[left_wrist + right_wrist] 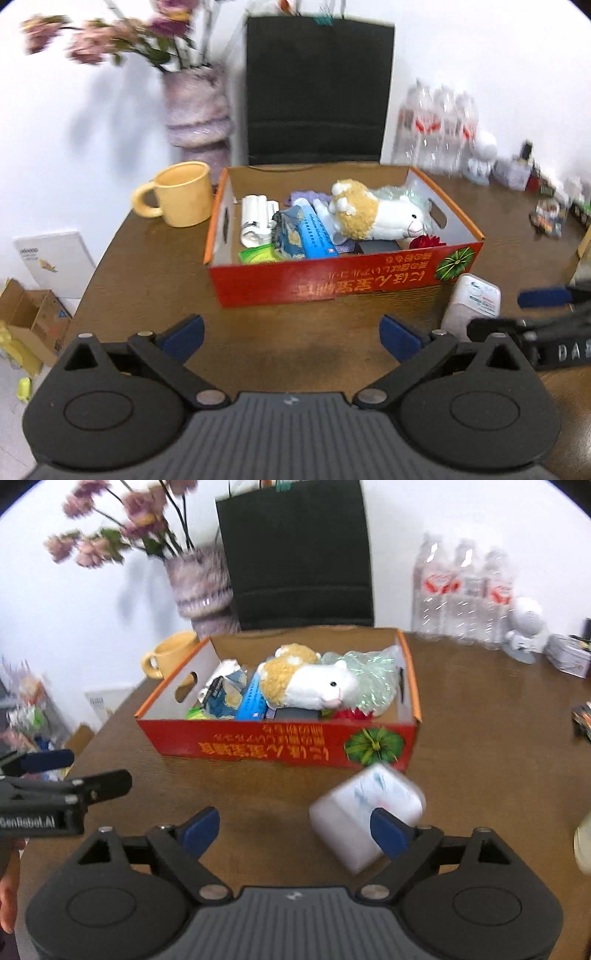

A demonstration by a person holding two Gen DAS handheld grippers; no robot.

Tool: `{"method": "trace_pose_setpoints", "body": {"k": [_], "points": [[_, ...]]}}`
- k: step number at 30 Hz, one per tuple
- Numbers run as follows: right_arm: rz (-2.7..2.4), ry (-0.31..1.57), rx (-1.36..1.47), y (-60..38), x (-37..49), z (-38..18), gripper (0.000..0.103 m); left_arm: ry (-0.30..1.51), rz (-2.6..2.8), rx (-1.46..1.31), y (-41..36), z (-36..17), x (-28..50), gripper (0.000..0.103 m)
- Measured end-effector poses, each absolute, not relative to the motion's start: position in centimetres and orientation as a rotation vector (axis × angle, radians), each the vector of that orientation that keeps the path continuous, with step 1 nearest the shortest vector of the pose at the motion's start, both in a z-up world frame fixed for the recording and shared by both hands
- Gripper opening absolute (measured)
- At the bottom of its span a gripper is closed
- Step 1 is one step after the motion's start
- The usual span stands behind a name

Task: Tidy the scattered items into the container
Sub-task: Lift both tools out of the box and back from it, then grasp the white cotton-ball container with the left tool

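Observation:
A red cardboard box (332, 284) (258, 746) stands on the brown table. It holds a plush sheep (373, 214) (310, 681), a blue packet (316, 236), white tubes (255, 218) and other items. A white tissue pack (471, 304) (364, 814) lies on the table in front of the box's right corner. My right gripper (295, 829) is open, its right finger (388, 830) in front of the pack. My left gripper (291, 338) is open and empty over bare table before the box.
A yellow mug (181, 194) stands left of the box. A vase with flowers (197, 114), a black bag (317, 92) and water bottles (465, 590) stand behind. Small items (546, 218) lie at the far right. The table's left edge (99, 266) drops to floor clutter.

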State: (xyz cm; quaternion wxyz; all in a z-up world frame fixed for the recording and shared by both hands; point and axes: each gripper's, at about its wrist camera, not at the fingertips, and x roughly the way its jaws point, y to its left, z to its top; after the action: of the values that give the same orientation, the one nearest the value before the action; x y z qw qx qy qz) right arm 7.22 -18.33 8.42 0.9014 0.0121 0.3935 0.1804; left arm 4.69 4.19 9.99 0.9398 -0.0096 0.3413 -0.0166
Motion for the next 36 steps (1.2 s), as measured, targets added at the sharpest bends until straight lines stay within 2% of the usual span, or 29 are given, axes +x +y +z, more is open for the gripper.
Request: {"method": "trace_pose_setpoints", "body": {"k": [3, 10, 15, 20, 25, 32, 36], "points": [[0.349, 0.739, 0.022, -19.1, 3.2, 6.2, 0.093, 0.666, -0.055, -0.071, 3.7, 7.7, 1.6, 0.103], [0.262, 0.646, -0.063, -18.6, -1.6, 2.0, 0.093, 0.585, 0.045, 0.027, 1.8, 3.0, -2.7, 0.103], [0.245, 0.684, -0.078, -18.2, -1.1, 0.4, 0.093, 0.636, 0.023, 0.024, 1.8, 1.3, -2.7, 0.103], [0.235, 0.702, -0.062, -18.2, -0.9, -0.6, 0.094, 0.655, 0.024, 0.017, 1.8, 0.4, -2.6, 0.103], [0.225, 0.702, -0.061, -18.0, -1.0, -0.9, 0.103, 0.676, 0.018, 0.029, 1.4, -0.4, -2.5, 0.103], [0.227, 0.697, -0.082, -19.1, -1.4, -0.8, 0.103, 0.704, -0.064, 0.007, 0.9, 0.1, -1.5, 0.103], [0.09, 0.69, -0.124, -22.2, -0.9, -0.4, 0.103, 0.655, -0.257, -0.003, -2.9, 2.2, 1.7, 0.103]]}}
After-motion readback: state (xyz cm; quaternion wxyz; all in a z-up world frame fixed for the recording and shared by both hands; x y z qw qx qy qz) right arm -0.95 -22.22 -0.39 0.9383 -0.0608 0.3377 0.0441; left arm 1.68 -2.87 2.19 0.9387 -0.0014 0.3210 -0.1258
